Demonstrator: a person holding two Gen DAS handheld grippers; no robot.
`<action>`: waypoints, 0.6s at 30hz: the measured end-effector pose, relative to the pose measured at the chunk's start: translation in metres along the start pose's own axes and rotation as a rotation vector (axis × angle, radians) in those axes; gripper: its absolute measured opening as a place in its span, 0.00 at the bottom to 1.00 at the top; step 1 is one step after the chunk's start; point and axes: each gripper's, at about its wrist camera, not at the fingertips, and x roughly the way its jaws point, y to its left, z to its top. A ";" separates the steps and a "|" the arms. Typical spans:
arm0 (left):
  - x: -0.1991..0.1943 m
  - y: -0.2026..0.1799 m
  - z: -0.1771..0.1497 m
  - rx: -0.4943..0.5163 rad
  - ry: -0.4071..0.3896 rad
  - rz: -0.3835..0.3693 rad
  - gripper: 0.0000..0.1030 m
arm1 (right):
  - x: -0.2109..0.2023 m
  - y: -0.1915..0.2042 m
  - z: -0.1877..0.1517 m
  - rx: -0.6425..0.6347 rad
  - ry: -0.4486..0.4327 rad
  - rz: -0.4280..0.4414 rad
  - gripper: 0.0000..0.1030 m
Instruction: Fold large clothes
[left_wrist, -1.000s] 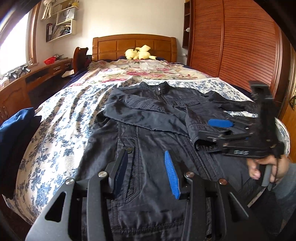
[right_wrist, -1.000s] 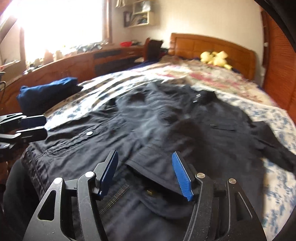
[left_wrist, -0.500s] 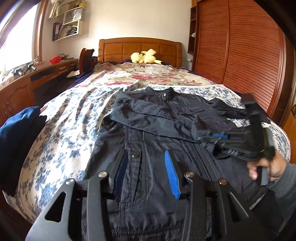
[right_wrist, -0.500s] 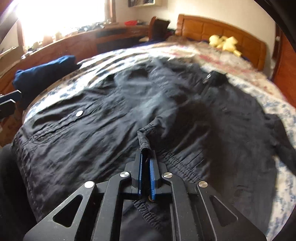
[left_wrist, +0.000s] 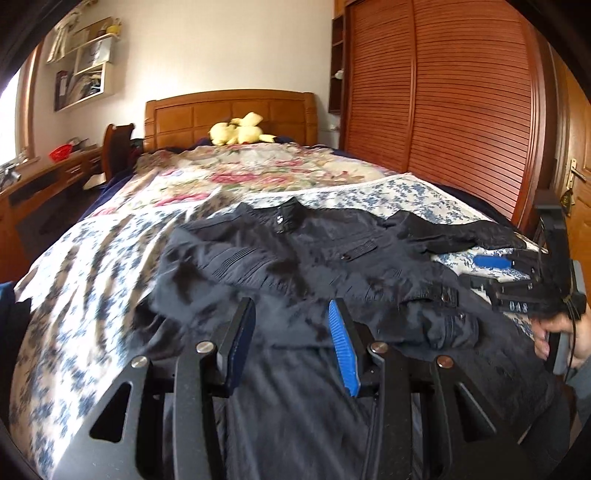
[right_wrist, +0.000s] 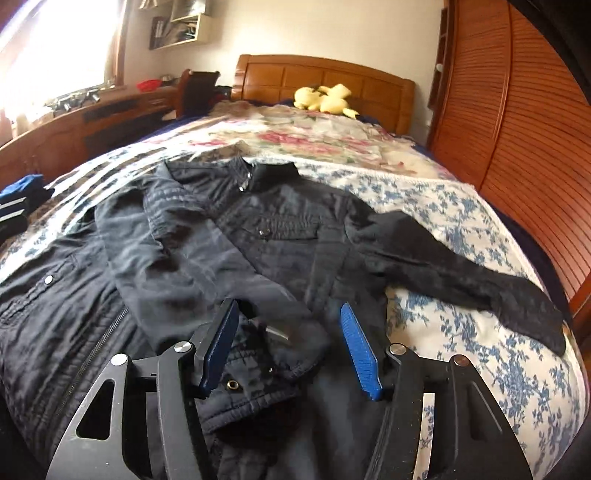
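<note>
I am folding the jacket (right_wrist: 229, 258): one sleeve (left_wrist: 229, 258) lying across its chest (my right gripper (right_wrist: 288, 347) just opening, empty), the other sleeve (right_wrist: 461, 266) trailing toward the bed's right edge; left gripper (left_wrist: 291, 343) also released.

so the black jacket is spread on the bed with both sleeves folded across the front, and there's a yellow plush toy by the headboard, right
Not quite: only one sleeve is folded across the front. In the right wrist view the other sleeve lies stretched out sideways over the blue-flowered bedspread. The rest holds: the black jacket is spread on the bed, and the yellow plush toy sits by the headboard.
</note>
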 end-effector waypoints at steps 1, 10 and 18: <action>0.007 -0.001 0.001 0.000 -0.002 -0.005 0.39 | 0.002 -0.001 -0.003 0.003 0.006 0.014 0.57; 0.042 -0.007 -0.013 0.012 -0.001 -0.006 0.39 | 0.051 0.007 -0.031 0.021 0.156 0.110 0.57; 0.052 -0.010 -0.031 0.013 -0.010 0.001 0.39 | 0.057 0.010 -0.040 0.023 0.157 0.104 0.58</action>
